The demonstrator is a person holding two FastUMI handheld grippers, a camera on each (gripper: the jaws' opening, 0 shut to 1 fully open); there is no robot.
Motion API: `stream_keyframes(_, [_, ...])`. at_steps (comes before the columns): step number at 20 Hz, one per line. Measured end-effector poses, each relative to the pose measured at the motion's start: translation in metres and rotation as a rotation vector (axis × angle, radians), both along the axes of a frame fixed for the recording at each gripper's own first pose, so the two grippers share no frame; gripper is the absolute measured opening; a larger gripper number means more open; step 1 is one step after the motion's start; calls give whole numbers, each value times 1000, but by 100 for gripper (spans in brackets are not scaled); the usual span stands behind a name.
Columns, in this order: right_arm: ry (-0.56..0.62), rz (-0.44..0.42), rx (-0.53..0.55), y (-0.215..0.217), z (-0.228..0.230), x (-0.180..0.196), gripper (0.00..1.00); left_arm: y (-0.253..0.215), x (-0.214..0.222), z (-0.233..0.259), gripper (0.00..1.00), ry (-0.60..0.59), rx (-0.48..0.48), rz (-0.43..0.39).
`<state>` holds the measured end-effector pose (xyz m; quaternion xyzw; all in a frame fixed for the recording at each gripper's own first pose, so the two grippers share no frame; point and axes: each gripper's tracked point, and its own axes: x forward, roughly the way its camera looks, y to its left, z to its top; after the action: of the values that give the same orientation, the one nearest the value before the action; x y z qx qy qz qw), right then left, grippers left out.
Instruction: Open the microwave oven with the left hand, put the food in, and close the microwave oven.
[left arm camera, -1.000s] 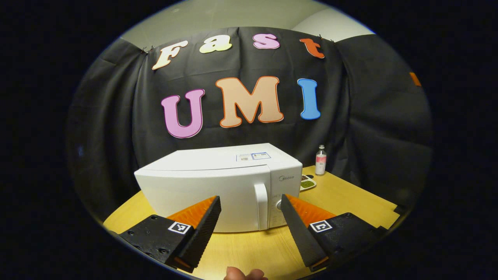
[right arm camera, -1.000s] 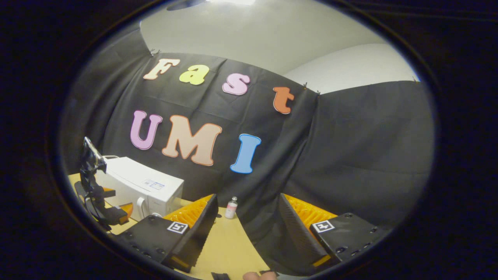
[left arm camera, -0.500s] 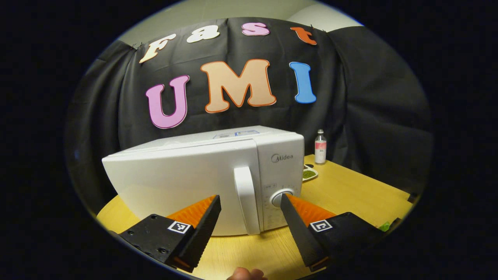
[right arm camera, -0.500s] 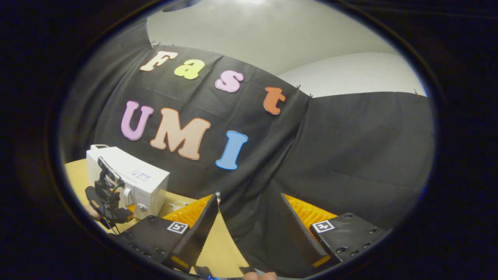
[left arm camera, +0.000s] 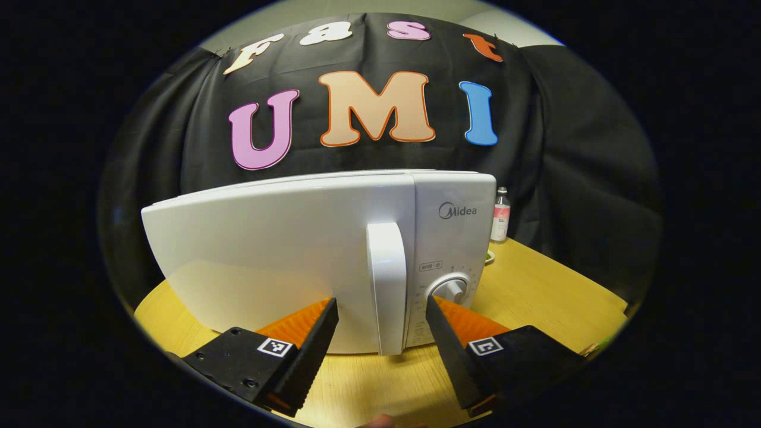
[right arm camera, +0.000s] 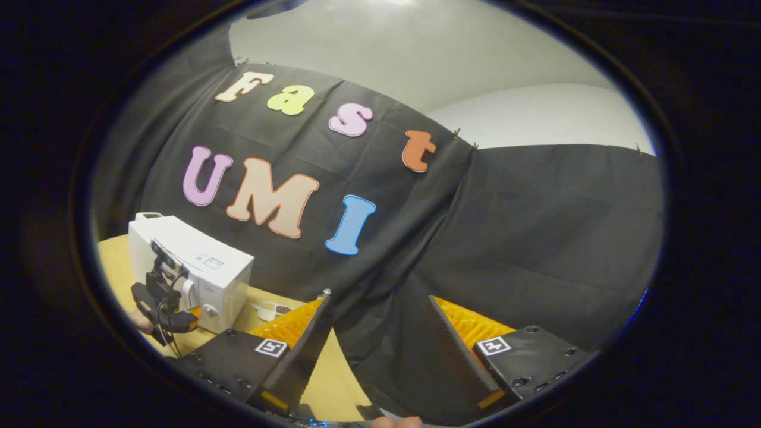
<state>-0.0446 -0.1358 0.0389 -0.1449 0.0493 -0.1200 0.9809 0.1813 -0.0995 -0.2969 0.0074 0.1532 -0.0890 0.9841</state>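
The white microwave oven (left arm camera: 279,249) stands on the wooden table with its door closed. Its upright white handle (left arm camera: 387,285) sits straight ahead of my left gripper (left arm camera: 380,309), which is open, one finger on each side of the handle and a little short of it. A round dial (left arm camera: 450,289) lies right of the handle. In the right gripper view, my right gripper (right arm camera: 380,309) is open and holds nothing, raised toward the black cloth wall. The microwave (right arm camera: 196,267) and the left gripper (right arm camera: 163,297) appear far left there. A food dish (right arm camera: 270,310) lies on the table beside the microwave.
A small bottle with a pink label (left arm camera: 500,215) stands at the back right of the table (left arm camera: 535,291), behind the microwave. The edge of a dish (left arm camera: 489,257) peeks out beside the microwave's right side.
My left gripper has moved closer to the microwave, and the handle now sits between its open fingers' line. The right gripper has swung slightly; the bottle there went behind its left finger.
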Motion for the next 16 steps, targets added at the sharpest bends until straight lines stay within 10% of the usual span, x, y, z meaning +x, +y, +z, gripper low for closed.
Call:
stream_keyframes(4, [-21, 10, -9, -1, 6, 6, 97, 0, 1, 4, 69, -16, -7, 3])
stream_keyframes(5, [-27, 10, -6, 0, 9, 7, 96, -9, 6, 1, 44, -15, -18, -18])
stream_keyframes(7, [-36, 9, -3, -1, 13, 9, 97, -9, 0, -2, 27, -1, 15, -21])
stream_keyframes(16, [-52, 18, 26, -1, 17, 10, 97, -9, -5, 2, 10, -3, -16, -75])
